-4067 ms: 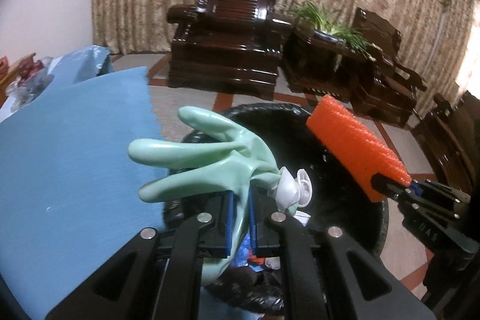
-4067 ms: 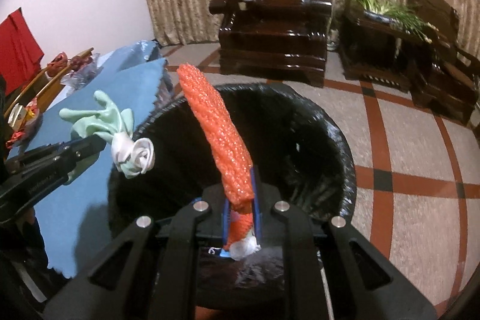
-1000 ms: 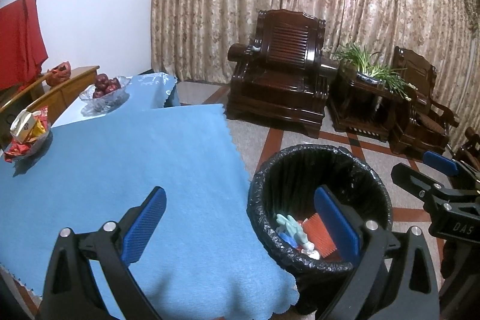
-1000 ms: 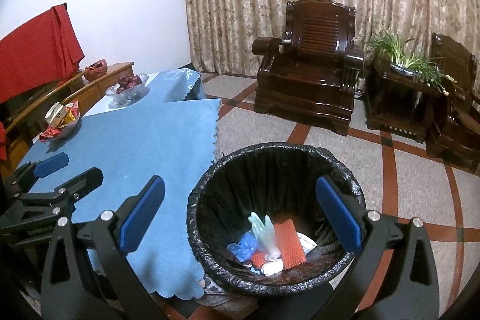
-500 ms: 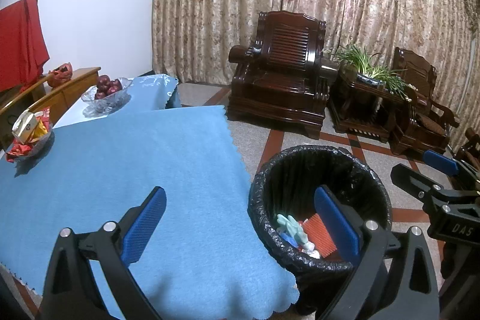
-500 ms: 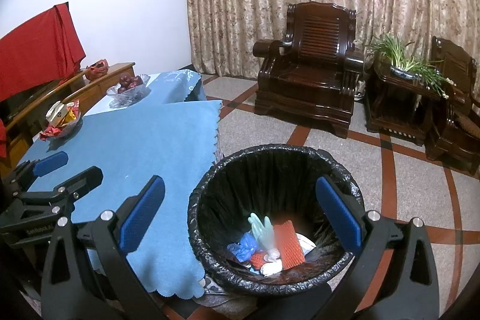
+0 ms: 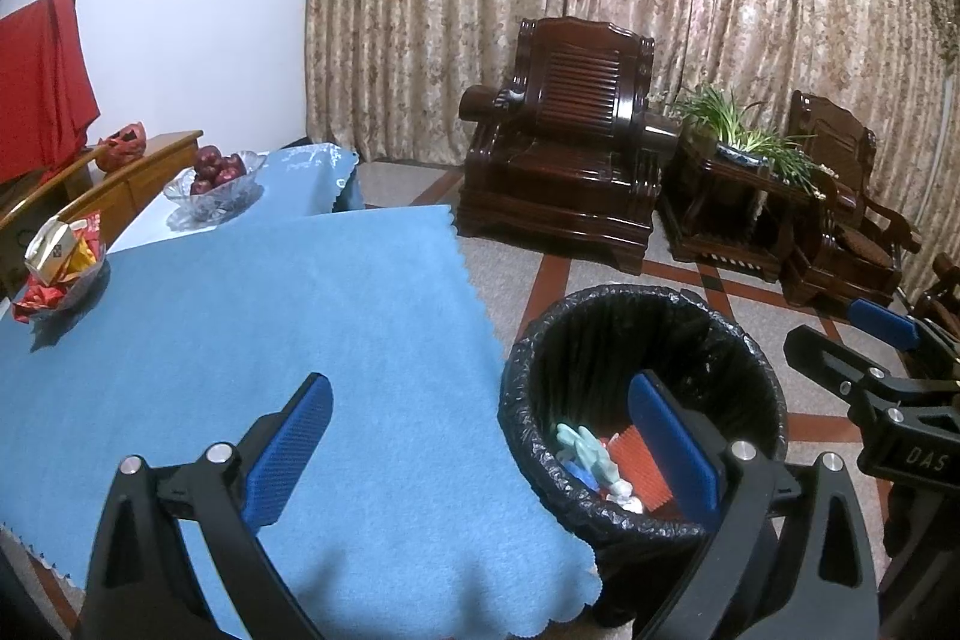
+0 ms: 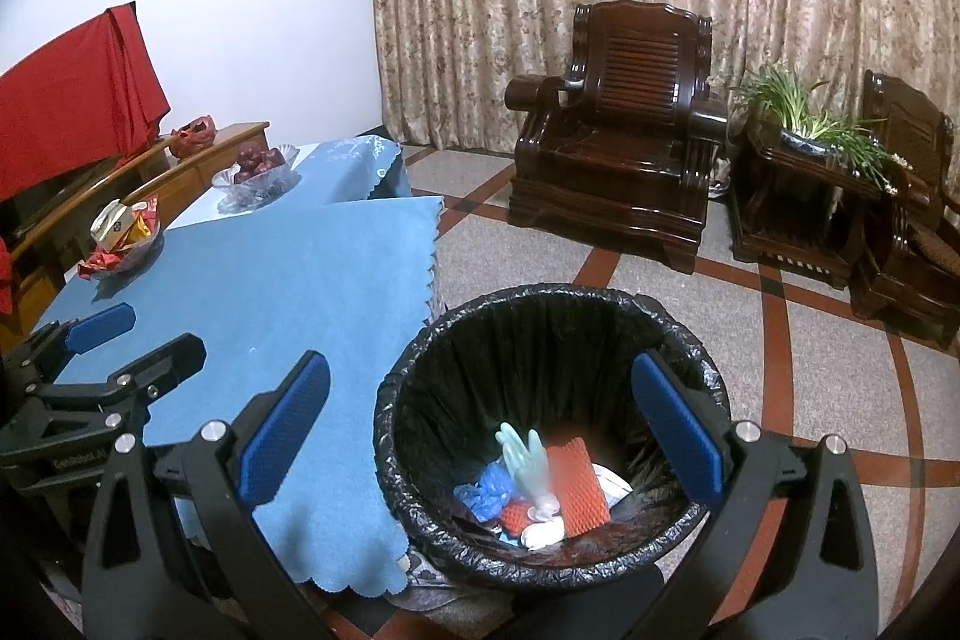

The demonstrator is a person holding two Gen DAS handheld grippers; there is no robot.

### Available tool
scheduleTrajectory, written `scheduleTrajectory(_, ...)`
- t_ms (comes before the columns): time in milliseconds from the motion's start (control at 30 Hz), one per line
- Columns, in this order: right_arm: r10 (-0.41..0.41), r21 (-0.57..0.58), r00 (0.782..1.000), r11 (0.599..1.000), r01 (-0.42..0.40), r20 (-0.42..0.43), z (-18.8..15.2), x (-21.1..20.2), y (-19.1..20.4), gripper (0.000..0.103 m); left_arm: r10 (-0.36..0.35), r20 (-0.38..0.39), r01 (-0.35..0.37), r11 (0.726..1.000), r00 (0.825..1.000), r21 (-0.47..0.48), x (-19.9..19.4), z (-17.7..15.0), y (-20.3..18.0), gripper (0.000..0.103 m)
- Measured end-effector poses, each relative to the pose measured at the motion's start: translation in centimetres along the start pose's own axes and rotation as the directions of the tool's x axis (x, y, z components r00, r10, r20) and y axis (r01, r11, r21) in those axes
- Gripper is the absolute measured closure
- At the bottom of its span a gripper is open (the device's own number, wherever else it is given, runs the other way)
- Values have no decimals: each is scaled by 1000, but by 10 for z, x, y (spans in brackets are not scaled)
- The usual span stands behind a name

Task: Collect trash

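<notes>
A bin lined with a black bag (image 8: 420, 370) (image 7: 522, 352) stands on the floor beside the table. Inside it lie a pale green glove (image 8: 525, 454) (image 7: 585, 451), an orange sponge (image 8: 576, 484) (image 7: 636, 466), a blue wrapper (image 8: 483, 493) and small white scraps. My right gripper (image 8: 480, 430) hangs open above the bin with nothing between its fingers. My left gripper (image 7: 480, 436) is open and empty too, spanning the table corner and the bin. Each gripper shows in the other's view: the left (image 8: 120, 340), the right (image 7: 852, 340).
The table wears a blue cloth (image 7: 240, 328) (image 8: 270, 292). At its far end stand a glass bowl of red fruit (image 7: 213, 187) and a dish of snack packets (image 7: 60, 262). Dark wooden armchairs (image 7: 564, 172) and a potted plant (image 7: 738, 130) line the curtain.
About four seconds ago the left gripper held the green glove and the right held the orange sponge over the bin; both now lie inside it. Both grippers have opened and pulled back and up.
</notes>
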State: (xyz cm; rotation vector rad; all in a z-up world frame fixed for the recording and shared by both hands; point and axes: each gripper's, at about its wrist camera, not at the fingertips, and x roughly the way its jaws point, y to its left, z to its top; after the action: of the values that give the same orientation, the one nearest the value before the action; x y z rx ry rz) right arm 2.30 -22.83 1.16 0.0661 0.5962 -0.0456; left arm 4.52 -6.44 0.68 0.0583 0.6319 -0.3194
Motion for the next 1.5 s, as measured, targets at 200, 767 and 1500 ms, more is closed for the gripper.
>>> scheduleTrajectory(200,0,0,1000,1000,0,-2,-1,0,1,5,0,0,0,1000,1000,0,0,0,1,6)
scheduleTrajectory(767,1,0,1000,1000,-1,-9,-8,1,1,5,0,-5,0,1000,1000,0,3,-1,2,6)
scheduleTrajectory(1500,1,0,1000,1000,-1,-13,-9,2,2,5,0,-16,0,1000,1000,2,8,-15,4,6)
